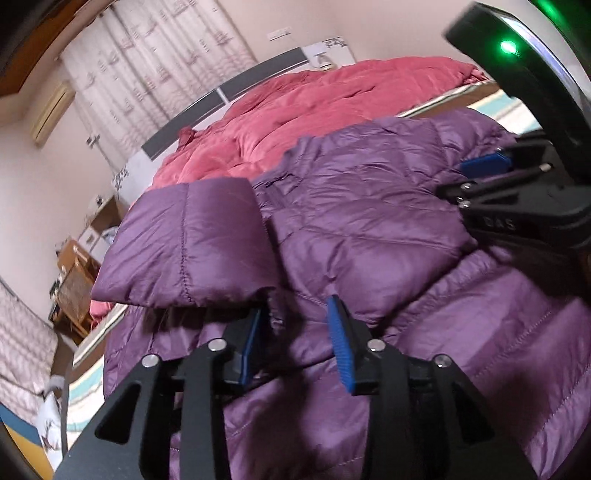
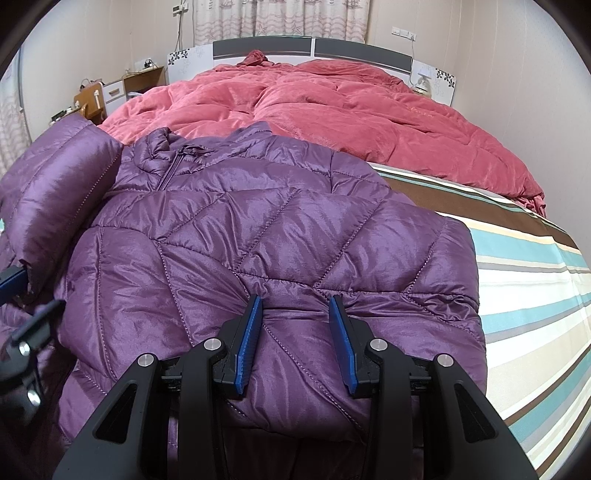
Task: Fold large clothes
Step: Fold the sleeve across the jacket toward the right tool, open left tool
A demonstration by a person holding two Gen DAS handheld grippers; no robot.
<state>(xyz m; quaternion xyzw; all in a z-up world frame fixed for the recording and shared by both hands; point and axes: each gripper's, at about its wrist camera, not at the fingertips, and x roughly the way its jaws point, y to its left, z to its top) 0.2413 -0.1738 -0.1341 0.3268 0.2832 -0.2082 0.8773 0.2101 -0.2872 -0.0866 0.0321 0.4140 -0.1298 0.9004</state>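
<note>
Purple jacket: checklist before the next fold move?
1. Left gripper open, nothing pinched: ok.
2. Sleeve folded over the purple jacket front: ok.
3. Cuff clear of left gripper: cannot tell, it sits right beside it.
4. Right gripper clamped on purple jacket fabric: ok.
5. Bare striped sheet beside the purple jacket: ok.
6. Collar clear of red quilt: cannot tell.

A glossy purple quilted down jacket (image 2: 258,229) with diamond stitching lies near. Behind it, far, is a rumpled rose-red duvet (image 2: 332,110). To the right runs a sheet striped in teal, cream, grey and brown (image 2: 532,280). The headboard (image 2: 262,46) is dark grey over white. Pale patterned curtains (image 2: 280,16) hang far. Blue ribbed pads (image 2: 249,343) line black fingers.
</note>
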